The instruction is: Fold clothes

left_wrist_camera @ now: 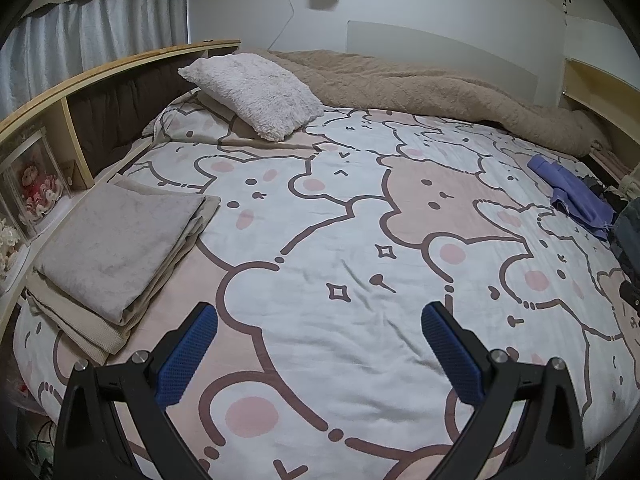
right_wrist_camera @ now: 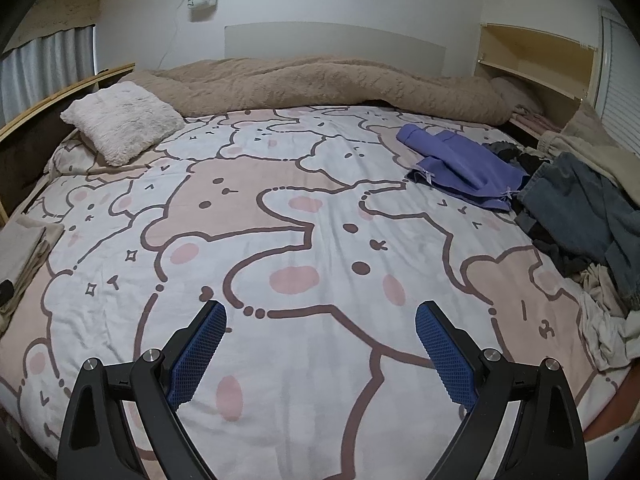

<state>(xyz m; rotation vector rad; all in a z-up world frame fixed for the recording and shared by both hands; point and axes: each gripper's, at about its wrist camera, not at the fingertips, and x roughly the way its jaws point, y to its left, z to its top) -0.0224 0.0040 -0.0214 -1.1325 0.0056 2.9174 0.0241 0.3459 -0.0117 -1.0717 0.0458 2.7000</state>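
A purple garment [right_wrist_camera: 460,166] lies loosely on the right side of the bed; it also shows in the left wrist view [left_wrist_camera: 568,196]. Beside it is a heap of unfolded clothes with blue jeans [right_wrist_camera: 580,208] and a pale garment [right_wrist_camera: 604,320]. A stack of folded beige and grey cloths [left_wrist_camera: 108,252] sits at the bed's left side. My left gripper [left_wrist_camera: 320,316] is open and empty above the bear-print sheet [left_wrist_camera: 340,240]. My right gripper [right_wrist_camera: 320,312] is open and empty above the sheet [right_wrist_camera: 280,220], well short of the heap.
A fluffy white pillow [left_wrist_camera: 256,92] and a rumpled tan blanket [left_wrist_camera: 420,84] lie along the far side. A wooden headboard shelf [left_wrist_camera: 52,120] runs along the left. Shelving [right_wrist_camera: 536,64] stands at the far right corner.
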